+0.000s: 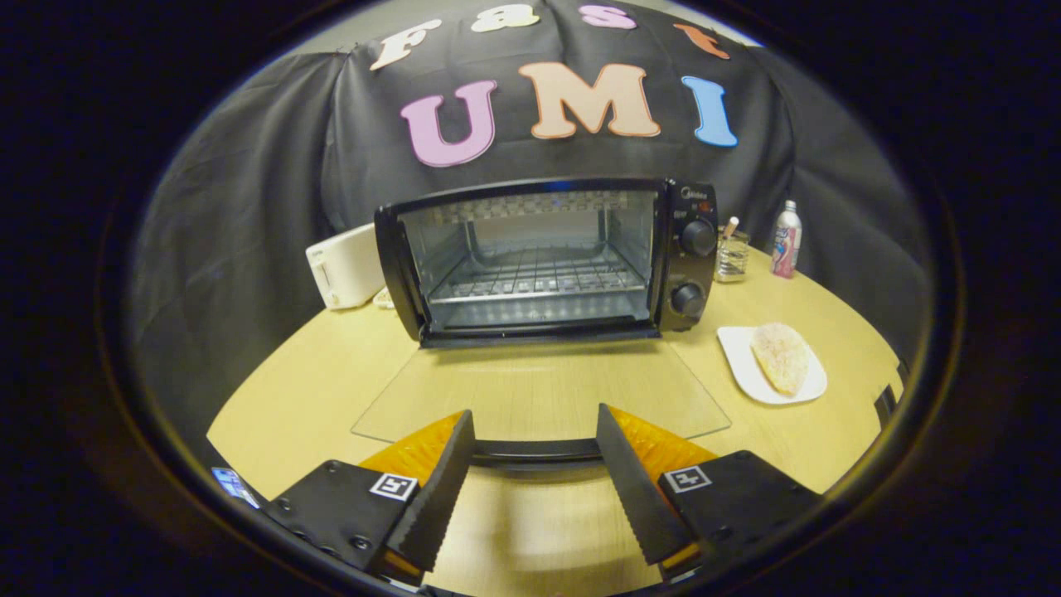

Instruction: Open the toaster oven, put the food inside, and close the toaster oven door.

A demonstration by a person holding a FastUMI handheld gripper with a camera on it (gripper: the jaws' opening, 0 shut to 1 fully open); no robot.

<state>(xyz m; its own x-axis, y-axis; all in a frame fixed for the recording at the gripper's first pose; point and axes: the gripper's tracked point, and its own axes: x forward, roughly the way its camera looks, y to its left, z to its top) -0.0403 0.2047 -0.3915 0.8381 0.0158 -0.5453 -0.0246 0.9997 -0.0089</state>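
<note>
The black toaster oven [547,257] stands at the back of the wooden table with its cavity open and a wire rack [537,278] inside. Its glass door [539,390] lies folded down flat toward me. The door's dark handle [535,452] runs across the gap between my two fingers. My gripper [535,419] is open, its fingers spread wide and pressing on nothing. To the right of the door, a pale breaded piece of food [781,356] rests on a white plate [738,369], ahead of my right finger.
A white appliance [344,265] sits against the oven's left side. A glass jar [732,257] and a bottle [786,239] stand to the right behind the plate. The table's curved edge [862,448] runs close past the plate.
</note>
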